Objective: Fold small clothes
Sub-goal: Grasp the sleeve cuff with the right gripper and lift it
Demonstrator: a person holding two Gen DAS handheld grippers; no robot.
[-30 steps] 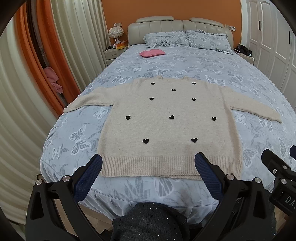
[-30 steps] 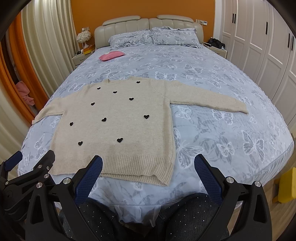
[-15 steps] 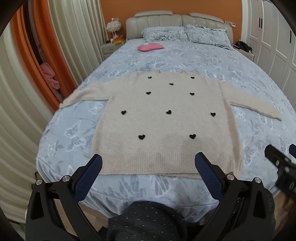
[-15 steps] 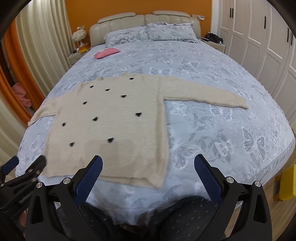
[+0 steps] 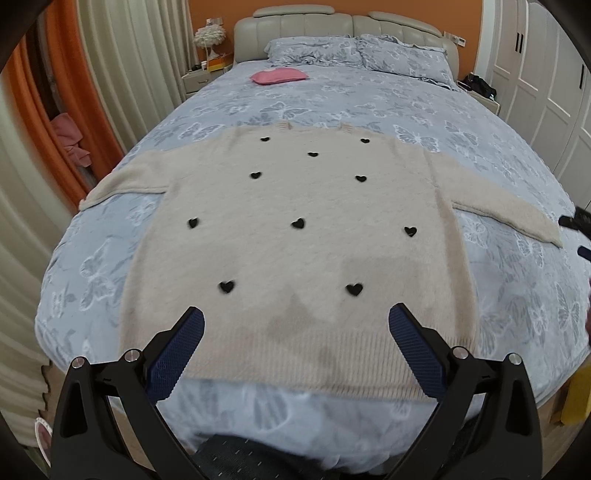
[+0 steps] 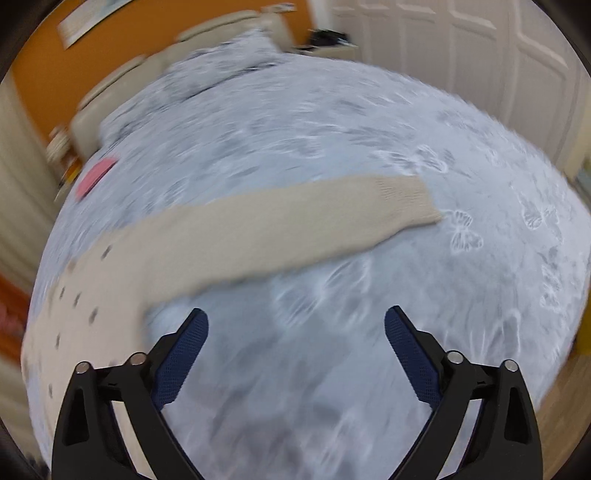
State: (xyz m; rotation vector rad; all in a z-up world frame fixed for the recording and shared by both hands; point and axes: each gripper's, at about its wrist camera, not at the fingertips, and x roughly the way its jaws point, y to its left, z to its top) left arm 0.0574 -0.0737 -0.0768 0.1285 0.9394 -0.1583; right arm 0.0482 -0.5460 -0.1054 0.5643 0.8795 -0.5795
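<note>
On my far left hang cream curtains [image 5: 122, 74] with an orange drape [image 5: 33, 110] beside them, and something pink [image 5: 70, 142] is bundled in the gap between. Next comes the bed [image 5: 369, 99], spread with a grey-blue butterfly cover. The beige sweater [image 5: 295, 229] lies flat on it, front up, dotted with small black hearts [image 5: 298, 223], its neck toward the headboard [image 5: 343, 26] and its ribbed hem near the foot edge closest to me. Its left sleeve [image 5: 122, 182] runs out toward the curtain side. My left gripper [image 5: 295, 325] hovers over the hem, jaws wide apart, nothing between them, and the blue pads [image 5: 177, 354] touch no cloth as far as I can see. Beyond the sweater a small pink folded item [image 5: 279, 76] sits near the pillows [image 5: 354, 55].

Further right, the sweater's right sleeve [image 6: 295, 221] stretches across the cover, its ribbed cuff [image 6: 406, 199] lying flat toward the white wardrobe doors [image 6: 461, 55]. My right gripper [image 6: 295, 325] hangs above bare cover just this side of that sleeve, jaws spread wide but beginning to close, with only bedding under them and nothing held. That view is smeared with blur. From my left camera a dark piece of the right gripper shows at the edge, just past the cuff
</note>
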